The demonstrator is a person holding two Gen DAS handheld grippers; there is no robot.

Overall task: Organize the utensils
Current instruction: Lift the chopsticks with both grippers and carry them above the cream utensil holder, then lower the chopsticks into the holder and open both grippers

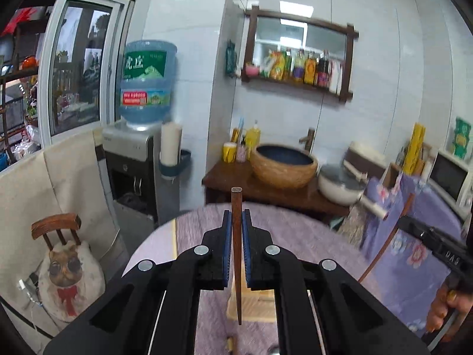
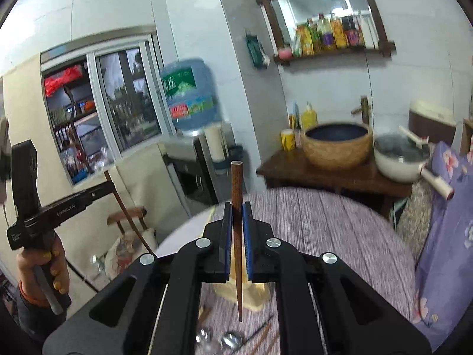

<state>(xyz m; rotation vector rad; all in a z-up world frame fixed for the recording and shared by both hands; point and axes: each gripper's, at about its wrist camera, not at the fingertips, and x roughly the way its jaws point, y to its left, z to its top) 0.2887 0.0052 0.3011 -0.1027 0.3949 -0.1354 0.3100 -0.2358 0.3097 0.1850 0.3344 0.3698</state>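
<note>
My left gripper (image 1: 236, 222) is shut on a brown wooden chopstick (image 1: 236, 254), held upright above the round table (image 1: 207, 230) with its thick end up. My right gripper (image 2: 236, 217) is shut on a second brown chopstick (image 2: 237, 236), also upright. Each gripper shows in the other's view: the right one (image 1: 409, 216) at the right edge with its chopstick (image 1: 384, 245), the left one (image 2: 109, 189) at the left with its chopstick (image 2: 127, 216). A pale wooden utensil holder (image 1: 251, 304) stands on the table below the fingers. Metal spoons (image 2: 230, 340) and more chopsticks (image 2: 263, 337) lie on the table.
The table has a purple striped cloth (image 2: 325, 224). Behind it stand a dark wooden counter (image 1: 230, 177) with a basin bowl (image 1: 283, 162) and a white pot (image 1: 340, 186), a water dispenser (image 1: 139, 159), and a chair with a cat cushion (image 1: 68, 269). A flowered purple cloth (image 2: 443, 236) hangs at the right.
</note>
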